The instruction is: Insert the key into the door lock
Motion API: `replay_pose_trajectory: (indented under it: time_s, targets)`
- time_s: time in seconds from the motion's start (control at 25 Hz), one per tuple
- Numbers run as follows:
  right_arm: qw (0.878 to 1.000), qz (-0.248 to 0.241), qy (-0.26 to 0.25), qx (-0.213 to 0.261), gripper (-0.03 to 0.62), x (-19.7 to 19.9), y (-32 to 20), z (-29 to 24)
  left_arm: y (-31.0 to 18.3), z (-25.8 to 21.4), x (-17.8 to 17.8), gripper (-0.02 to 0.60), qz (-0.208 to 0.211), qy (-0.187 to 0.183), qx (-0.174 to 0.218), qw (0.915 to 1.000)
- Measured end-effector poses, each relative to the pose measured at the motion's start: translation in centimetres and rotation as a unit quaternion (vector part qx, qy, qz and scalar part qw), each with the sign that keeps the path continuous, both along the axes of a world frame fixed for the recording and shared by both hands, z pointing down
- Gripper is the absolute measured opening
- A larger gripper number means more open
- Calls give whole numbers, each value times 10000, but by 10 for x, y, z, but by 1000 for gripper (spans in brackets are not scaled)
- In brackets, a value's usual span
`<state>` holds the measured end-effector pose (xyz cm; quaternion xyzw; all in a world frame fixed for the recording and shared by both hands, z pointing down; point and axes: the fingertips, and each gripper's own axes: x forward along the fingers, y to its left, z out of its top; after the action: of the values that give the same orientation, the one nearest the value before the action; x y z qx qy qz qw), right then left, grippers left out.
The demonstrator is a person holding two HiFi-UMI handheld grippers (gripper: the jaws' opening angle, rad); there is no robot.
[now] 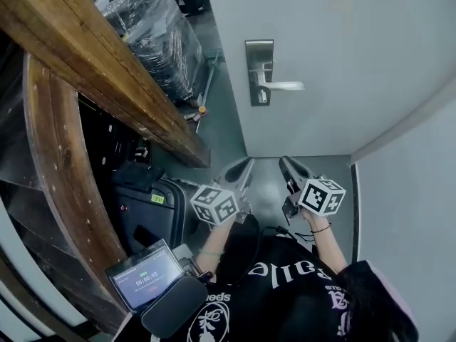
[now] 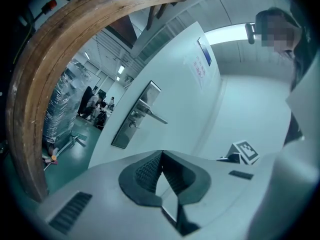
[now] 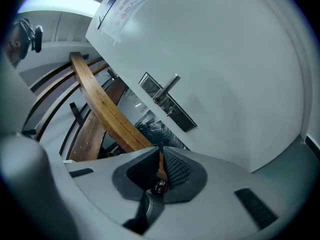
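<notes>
A white door [image 1: 342, 63] carries a metal lock plate [image 1: 258, 72] with a lever handle [image 1: 285, 86]. The plate also shows in the left gripper view [image 2: 135, 116] and the right gripper view [image 3: 167, 103]. Both grippers hang low, close to the person's body and well short of the door. My left gripper [image 1: 246, 164] [image 2: 161, 156] is shut, its pads meeting with nothing between them. My right gripper [image 1: 285, 162] [image 3: 161, 151] is shut too; only background shows through the slit below its tips. No key is visible in any view.
A thick curved wooden beam [image 1: 107, 70] runs along the left, with a plastic-wrapped pallet [image 1: 157, 34] behind it. A black case [image 1: 146, 205] and a small screen device [image 1: 146, 276] sit by the person's left. A white wall [image 1: 406, 191] closes the right side. A paper notice [image 3: 122, 11] is taped on the door.
</notes>
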<state>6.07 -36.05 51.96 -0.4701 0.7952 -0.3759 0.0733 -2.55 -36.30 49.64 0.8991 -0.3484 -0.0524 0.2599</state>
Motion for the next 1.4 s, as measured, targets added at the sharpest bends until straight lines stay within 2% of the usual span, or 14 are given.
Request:
replay_pose_trajectory:
  time_s: [0.4, 0.64, 0.92, 1.12, 1.4]
  targets:
    - [9994, -328, 83, -9, 26, 47, 115, 5, 123, 5, 66, 5, -109, 36, -32, 9999]
    - [9980, -624, 100, 44, 25, 51, 166, 5, 185, 6, 82, 5, -160, -105, -29, 9998]
    - [9959, -885, 149, 146, 23, 31, 202, 6, 219, 12, 64, 5, -351, -226, -71, 9991]
    - [9959, -870, 193, 176, 23, 17, 219, 2, 235, 5, 55, 5, -215, -308, 73, 9993]
    - [9950, -978, 201, 64, 24, -47, 274, 4, 295, 3, 1, 5, -93, -577, 274, 9979]
